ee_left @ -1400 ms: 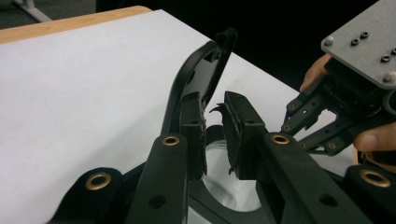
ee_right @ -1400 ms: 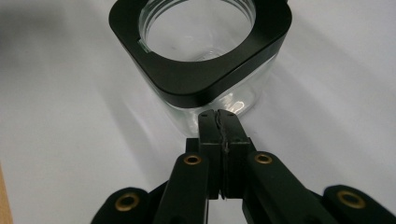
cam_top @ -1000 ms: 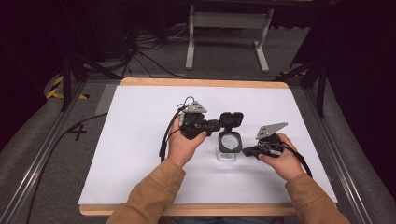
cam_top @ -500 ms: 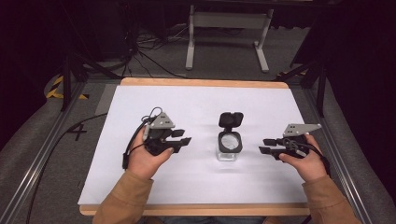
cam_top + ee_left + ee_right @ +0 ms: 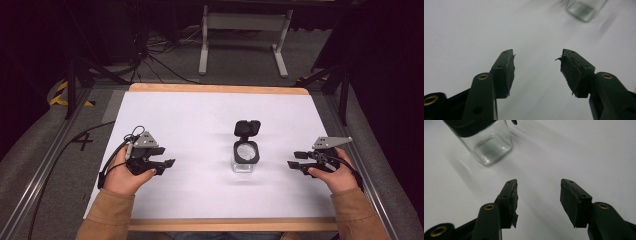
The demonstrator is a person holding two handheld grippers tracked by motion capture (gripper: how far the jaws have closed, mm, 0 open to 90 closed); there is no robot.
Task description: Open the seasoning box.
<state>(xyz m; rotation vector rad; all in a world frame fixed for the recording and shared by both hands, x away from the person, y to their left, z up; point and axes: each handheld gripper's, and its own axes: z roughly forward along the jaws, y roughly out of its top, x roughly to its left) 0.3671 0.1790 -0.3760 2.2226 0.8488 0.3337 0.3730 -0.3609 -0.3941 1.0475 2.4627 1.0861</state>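
Glass jar (image 5: 246, 159) with its black flip lid (image 5: 247, 128) open stands mid-table on the white tabletop (image 5: 200, 120). Left gripper (image 5: 168, 163) and right gripper (image 5: 292, 160) sit well apart on either side, each with jaws spread, holding nothing.

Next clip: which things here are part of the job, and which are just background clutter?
Part of the job:
- glass jar with its black flip lid open
- left tongs, open
- right tongs, open

Just lying about:
- metal stand beyond the table
- floor cables
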